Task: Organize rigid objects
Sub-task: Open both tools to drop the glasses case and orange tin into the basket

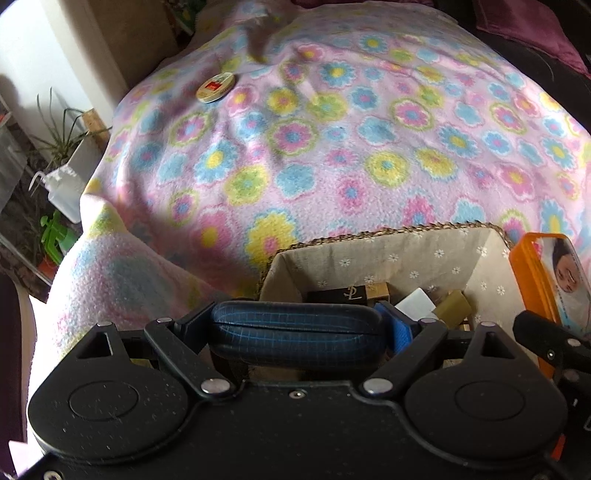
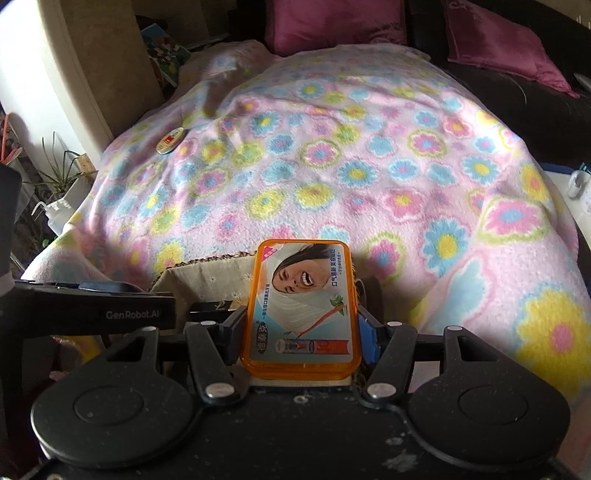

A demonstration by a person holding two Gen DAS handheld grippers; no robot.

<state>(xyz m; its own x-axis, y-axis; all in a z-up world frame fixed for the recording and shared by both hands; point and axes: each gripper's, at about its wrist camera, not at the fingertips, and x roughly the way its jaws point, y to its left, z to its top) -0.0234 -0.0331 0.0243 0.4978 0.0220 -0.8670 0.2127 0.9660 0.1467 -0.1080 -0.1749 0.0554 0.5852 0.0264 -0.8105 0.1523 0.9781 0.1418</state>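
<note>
Left gripper clamps blue case above lined basket; right gripper grips orange tin. Floral blanket covers surface, round tin far left, purple cushions beyond.

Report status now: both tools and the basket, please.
Left tool shut on blue case, over basket. Right tool shut on orange tin. Round tin left on blanket.

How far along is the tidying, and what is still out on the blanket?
Done: several small boxes, one black with a gold logo, already lie in the lined basket. In hand: the left hand-held gripper holds a dark blue case, and the right hand-held gripper clamps an orange tin; both are at the basket. Left: a round tin lies on the flowered blanket.
</note>
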